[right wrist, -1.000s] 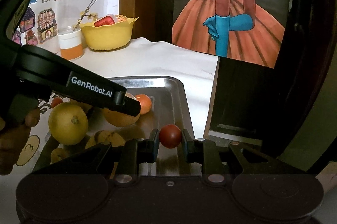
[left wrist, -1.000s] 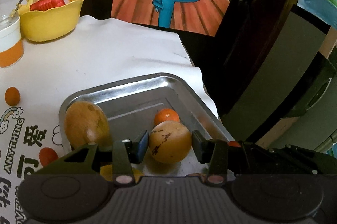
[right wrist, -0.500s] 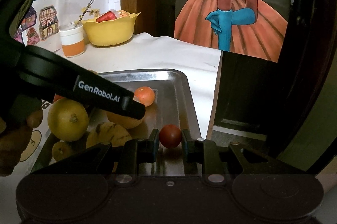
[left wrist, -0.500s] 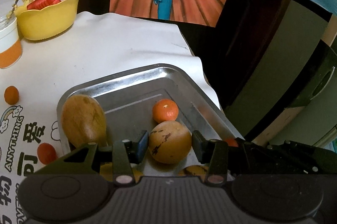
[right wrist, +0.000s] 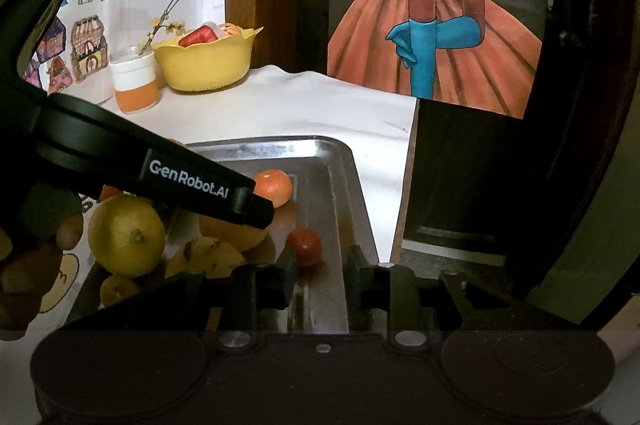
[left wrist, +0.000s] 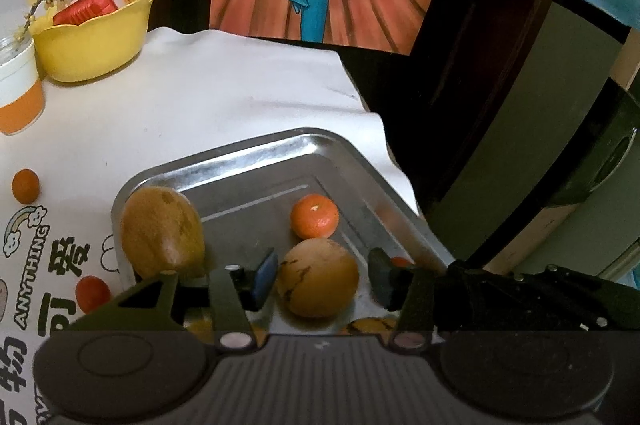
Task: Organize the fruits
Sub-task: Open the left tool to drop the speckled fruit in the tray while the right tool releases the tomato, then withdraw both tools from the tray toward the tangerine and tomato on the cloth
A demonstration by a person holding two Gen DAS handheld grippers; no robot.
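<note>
A steel tray (left wrist: 256, 153) holds a large oval brown fruit (left wrist: 162, 231), a mandarin (left wrist: 315, 216) and a round yellow-brown spotted fruit (left wrist: 318, 277). My left gripper (left wrist: 322, 279) straddles that round fruit with its jaws slightly apart from it; a gap shows on the right side. In the right wrist view a small red tomato (right wrist: 304, 243) lies on the tray floor (right wrist: 352, 185), just ahead of my right gripper (right wrist: 323, 275), which is open and empty. The left gripper's finger (right wrist: 256, 209) reaches in from the left over the fruit pile.
A lemon (right wrist: 126, 235) and smaller yellow fruits fill the tray's left part. On the cloth lie a small orange fruit (left wrist: 25, 186) and a red one (left wrist: 93, 293). A yellow bowl (left wrist: 94, 37) and a cup (left wrist: 18, 93) stand at the back. The table edge drops off right of the tray.
Both grippers have opened. The right one let go of the tomato, which now rests on the tray. The left one's fingers have parted from the round fruit.
</note>
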